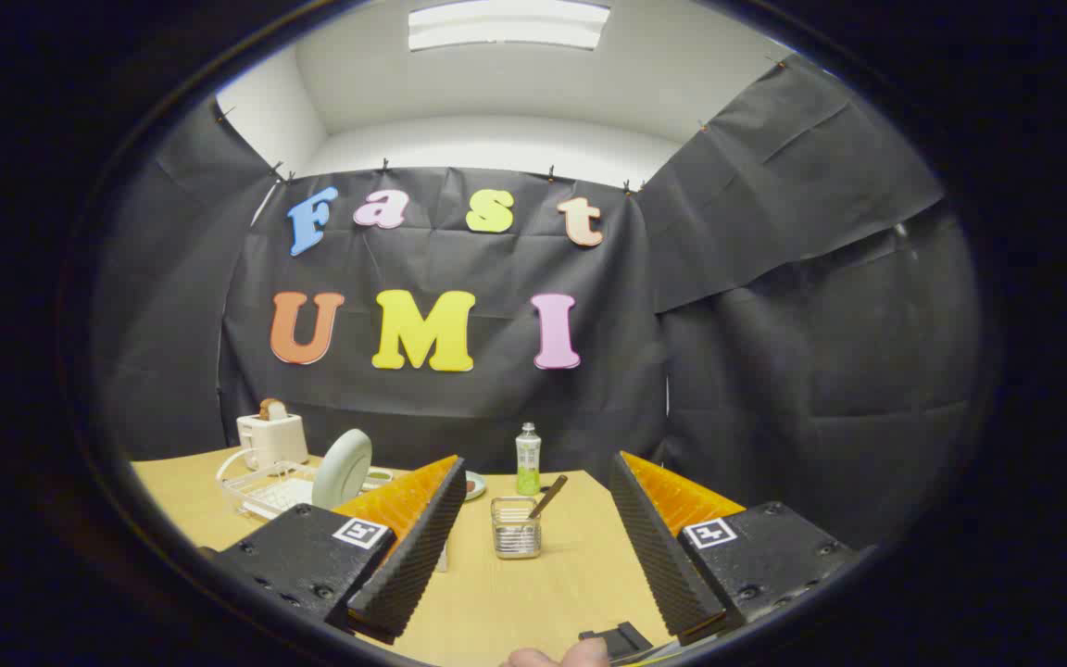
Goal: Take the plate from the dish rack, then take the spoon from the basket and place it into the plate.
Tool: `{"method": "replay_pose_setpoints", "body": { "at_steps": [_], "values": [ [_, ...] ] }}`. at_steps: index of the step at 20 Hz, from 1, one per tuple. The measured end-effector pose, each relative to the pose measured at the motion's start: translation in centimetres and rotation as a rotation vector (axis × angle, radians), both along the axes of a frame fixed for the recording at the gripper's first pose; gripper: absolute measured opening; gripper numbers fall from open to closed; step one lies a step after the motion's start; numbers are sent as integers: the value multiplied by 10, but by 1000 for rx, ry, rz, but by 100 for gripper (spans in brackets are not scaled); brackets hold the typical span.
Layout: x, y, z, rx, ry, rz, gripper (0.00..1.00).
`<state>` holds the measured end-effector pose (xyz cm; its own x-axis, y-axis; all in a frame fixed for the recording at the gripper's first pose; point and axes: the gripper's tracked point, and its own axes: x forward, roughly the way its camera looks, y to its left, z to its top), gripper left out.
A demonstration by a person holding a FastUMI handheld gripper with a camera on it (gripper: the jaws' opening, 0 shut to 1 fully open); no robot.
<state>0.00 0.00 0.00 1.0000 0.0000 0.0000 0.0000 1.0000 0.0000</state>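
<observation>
Two fingers (533, 482) wide apart, empty; we'd pinch the plate (343, 469) by its rim, it looks slick and breakable.

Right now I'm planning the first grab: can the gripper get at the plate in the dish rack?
Probably yes. The gripper is open and holds nothing, and the plate stands upright in the dish rack, ahead beyond one finger, with bare table on the way.

Wide-open hand-held gripper (533, 482), basket (516, 528) with spoon (547, 497) between its fingers, plate (342, 468) upright in dish rack (265, 491).
</observation>
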Motion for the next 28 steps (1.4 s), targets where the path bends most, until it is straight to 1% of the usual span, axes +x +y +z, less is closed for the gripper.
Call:
{"method": "replay_pose_setpoints", "body": {
  "at_steps": [6, 14, 18, 22, 25, 28],
  "values": [
    [3, -5, -8, 19, 30, -8, 100],
    [7, -8, -12, 23, 36, -20, 100],
    [5, -9, -13, -2, 35, -24, 100],
    [9, 5, -9, -12, 43, -11, 100],
    [24, 24, -4, -27, 54, -5, 100],
    [43, 53, 6, -8, 63, 17, 100]
  ]
}}
